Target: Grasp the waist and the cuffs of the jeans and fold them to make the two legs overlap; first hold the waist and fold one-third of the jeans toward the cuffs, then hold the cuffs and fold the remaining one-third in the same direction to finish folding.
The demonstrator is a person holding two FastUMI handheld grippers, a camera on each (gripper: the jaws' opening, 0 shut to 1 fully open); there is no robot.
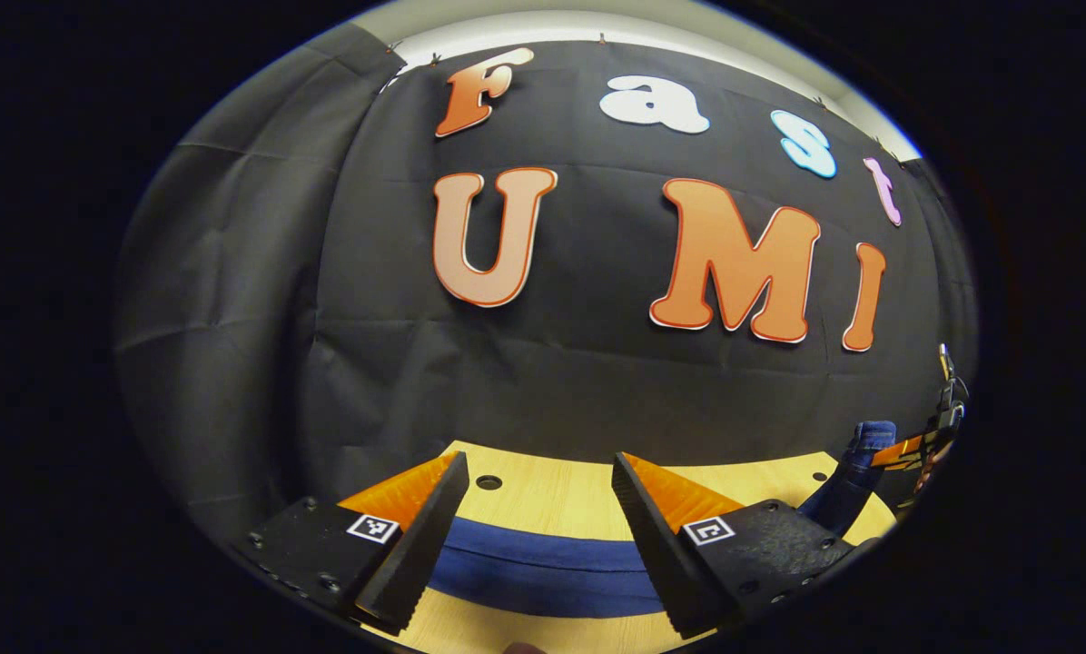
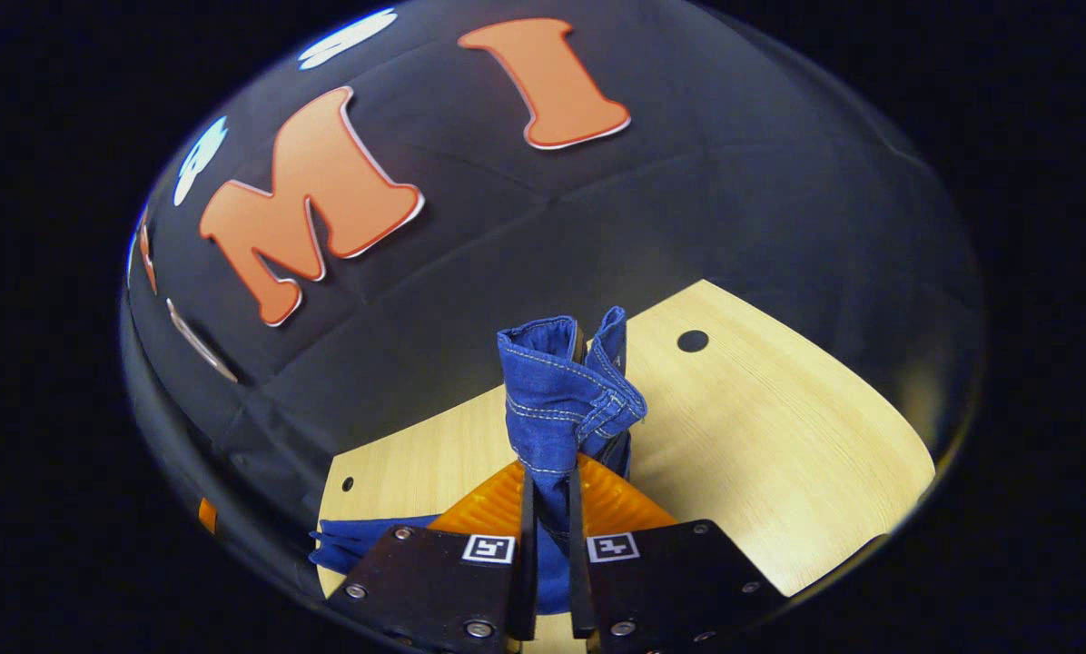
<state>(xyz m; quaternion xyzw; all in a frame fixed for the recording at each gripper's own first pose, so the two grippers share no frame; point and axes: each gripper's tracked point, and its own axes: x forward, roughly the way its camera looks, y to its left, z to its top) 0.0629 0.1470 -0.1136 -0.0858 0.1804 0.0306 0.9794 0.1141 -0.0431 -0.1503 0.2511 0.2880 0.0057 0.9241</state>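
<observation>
Nearest the lens in the right gripper view, the right gripper (image 2: 550,545) has its two black fingers drawn close on a bunched end of the jeans (image 2: 566,400), and both press the cloth. The denim stands up past the fingertips in a stiff crumple, lifted off the table (image 2: 779,427). Whether this end is waist or cuff cannot be told from the folds.

By size, the table comes first: pale wood-grain laminate, flat and smooth, with small dark round holes. Next are the jeans, deep blue heavy denim with pale contrast stitching along hems and seams. In the left gripper view they lie as a long flat band (image 1: 543,559) across the table, passing under the open gap of the left gripper (image 1: 538,545). Its jaws stand wide and hold nothing; each finger is a black ribbed wedge backed by ridged orange plastic.

Far right in that view the lifted denim end rises from the table, held by the other gripper.

The step in hand looks like an early grasp, one end taken and the other not. The next move probably calls for the left gripper to lower onto the band and close, so both ends travel together.
</observation>
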